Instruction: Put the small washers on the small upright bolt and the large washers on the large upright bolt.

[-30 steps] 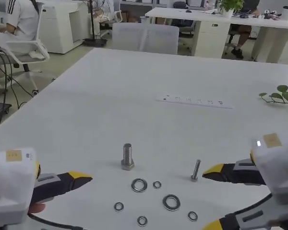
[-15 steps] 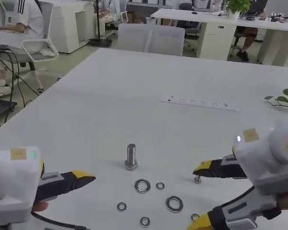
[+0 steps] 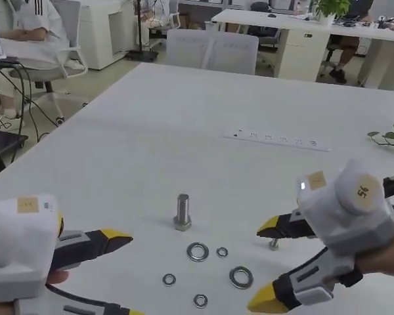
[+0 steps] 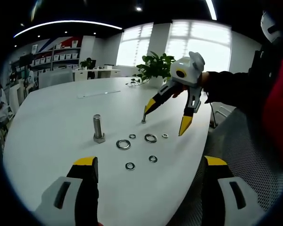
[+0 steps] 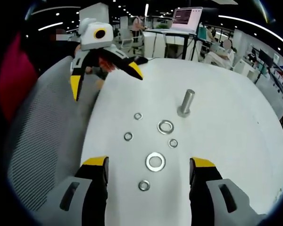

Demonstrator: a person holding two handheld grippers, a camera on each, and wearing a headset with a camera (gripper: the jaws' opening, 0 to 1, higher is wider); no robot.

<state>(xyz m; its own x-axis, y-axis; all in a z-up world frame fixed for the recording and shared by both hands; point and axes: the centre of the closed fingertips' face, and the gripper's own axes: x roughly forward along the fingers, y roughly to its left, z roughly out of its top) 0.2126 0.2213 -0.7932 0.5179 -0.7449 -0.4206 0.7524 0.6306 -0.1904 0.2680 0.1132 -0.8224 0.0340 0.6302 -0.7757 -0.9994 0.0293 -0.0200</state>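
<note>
Your right gripper (image 3: 255,268) has swung inward over the washers since a second ago, its jaws spread wide and holding nothing. Closest to it lies a small washer (image 5: 144,185), then a large washer (image 5: 155,161), a flat silver ring straight ahead between those jaws. Your left gripper (image 3: 128,275), also spread and empty, sits farther off. The small bolt (image 3: 274,243) stands beside the upper jaw tip, perhaps touching it. Beyond, the large bolt (image 3: 182,212) stands upright.

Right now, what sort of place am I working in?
Most likely an open-plan office: a large white table with a power strip on it, an office chair at its far edge, and desks beyond where a person sits working.
</note>
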